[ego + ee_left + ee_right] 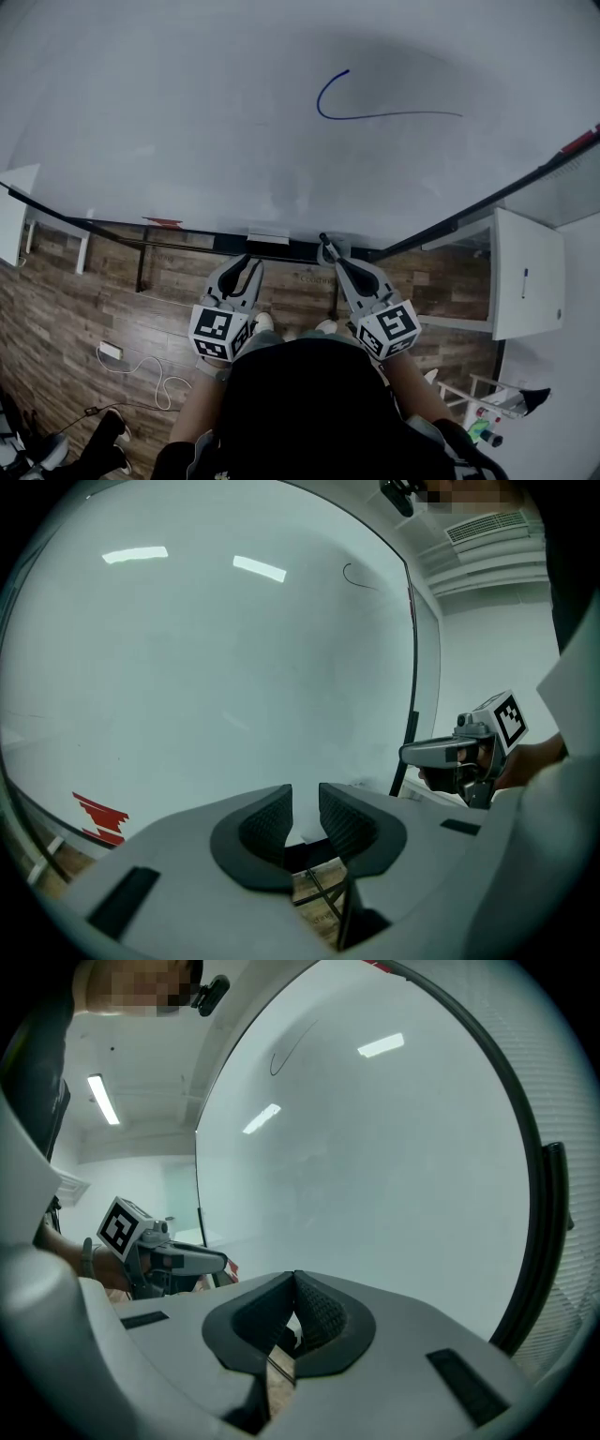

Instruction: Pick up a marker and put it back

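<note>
A large whiteboard [234, 112] fills the head view, with a blue curved line [375, 116] drawn at its upper right. Along its lower edge runs a black tray ledge [187, 246] with a small white block [269, 239] on it. My left gripper [251, 261] points at the ledge, its jaws a narrow gap apart [305, 803] with nothing between them. My right gripper [325, 246] reaches the ledge to the right. Its fingertips meet [292, 1283] and I see nothing between them. No marker shows clearly in any view.
Red scribbles [164, 222] sit at the board's bottom edge left of the grippers. A white cabinet [530, 272] stands at the right and a white table corner [14, 216] at the left. A white cable and adapter [111, 351] lie on the wooden floor.
</note>
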